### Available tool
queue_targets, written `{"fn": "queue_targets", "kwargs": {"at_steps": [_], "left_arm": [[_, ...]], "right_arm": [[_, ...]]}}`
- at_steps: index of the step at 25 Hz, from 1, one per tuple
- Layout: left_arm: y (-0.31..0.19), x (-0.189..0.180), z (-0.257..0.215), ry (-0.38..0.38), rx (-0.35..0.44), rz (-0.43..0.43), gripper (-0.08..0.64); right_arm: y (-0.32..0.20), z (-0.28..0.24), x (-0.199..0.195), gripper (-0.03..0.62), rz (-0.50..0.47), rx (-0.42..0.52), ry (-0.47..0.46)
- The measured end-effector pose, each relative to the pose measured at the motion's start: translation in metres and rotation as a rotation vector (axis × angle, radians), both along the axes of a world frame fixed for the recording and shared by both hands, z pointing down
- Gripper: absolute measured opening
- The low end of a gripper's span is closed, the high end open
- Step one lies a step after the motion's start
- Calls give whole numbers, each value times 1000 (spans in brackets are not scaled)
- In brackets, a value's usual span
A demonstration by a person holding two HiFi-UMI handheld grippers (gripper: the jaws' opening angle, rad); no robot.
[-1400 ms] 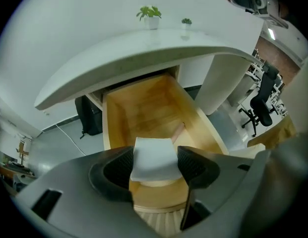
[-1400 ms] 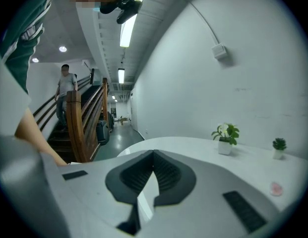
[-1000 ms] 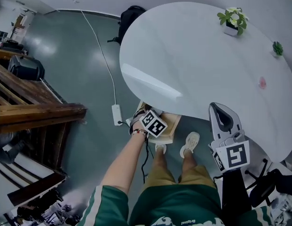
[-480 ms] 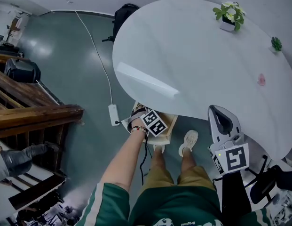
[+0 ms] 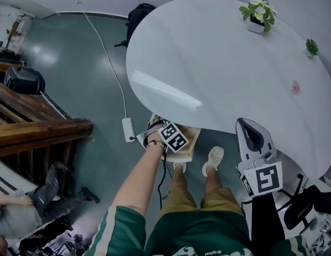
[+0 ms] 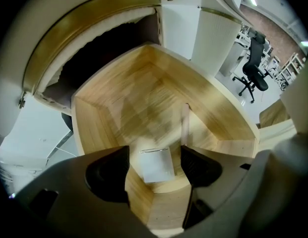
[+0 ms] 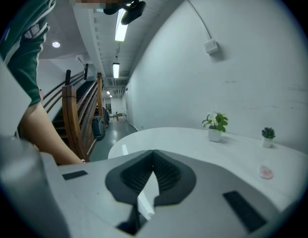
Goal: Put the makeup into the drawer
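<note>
My left gripper (image 5: 166,136) points straight down into the open wooden drawer (image 5: 191,143) under the table's near edge. In the left gripper view its jaws (image 6: 154,155) stand open and have just been opening. A flat white makeup case (image 6: 157,166) lies on the drawer floor (image 6: 144,93) between the pads, apart from both. A thin upright divider (image 6: 185,125) stands just beyond it. My right gripper (image 5: 253,135) hovers at the table's near right edge, shut (image 7: 154,155) with nothing in it.
The round white table (image 5: 218,63) carries two small potted plants (image 5: 257,16) (image 5: 312,47) and a small pink thing (image 5: 296,87). A power strip (image 5: 127,128) and cable lie on the floor left of the drawer. Wooden stairs (image 5: 37,127) stand at the left, with a person (image 5: 26,209) below.
My left hand has sunk a little toward the drawer. The person at the lower left has come further into view. The right gripper has kept still.
</note>
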State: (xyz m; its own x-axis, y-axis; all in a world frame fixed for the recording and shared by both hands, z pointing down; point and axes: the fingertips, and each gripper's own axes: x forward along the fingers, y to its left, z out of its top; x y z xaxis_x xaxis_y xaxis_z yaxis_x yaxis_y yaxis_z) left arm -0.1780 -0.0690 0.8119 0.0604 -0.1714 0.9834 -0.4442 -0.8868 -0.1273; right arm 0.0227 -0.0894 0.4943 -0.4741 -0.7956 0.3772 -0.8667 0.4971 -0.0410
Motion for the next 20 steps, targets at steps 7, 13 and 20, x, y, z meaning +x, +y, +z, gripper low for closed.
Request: {"fn": "queue_targets", "kwargs": {"at_steps": [7,13,20], "left_arm": [[13,-2,-25,10,-20,-24,336],[28,-18,-76,49,59,-121,339],[27,-31,-191,202,288,-351,348]], "right_arm": [[4,-14,-2,5,3,30,-12],[8,-45,-12,5,-21,84,-32],[5,-96,-12,5,-48,179,-49]]}}
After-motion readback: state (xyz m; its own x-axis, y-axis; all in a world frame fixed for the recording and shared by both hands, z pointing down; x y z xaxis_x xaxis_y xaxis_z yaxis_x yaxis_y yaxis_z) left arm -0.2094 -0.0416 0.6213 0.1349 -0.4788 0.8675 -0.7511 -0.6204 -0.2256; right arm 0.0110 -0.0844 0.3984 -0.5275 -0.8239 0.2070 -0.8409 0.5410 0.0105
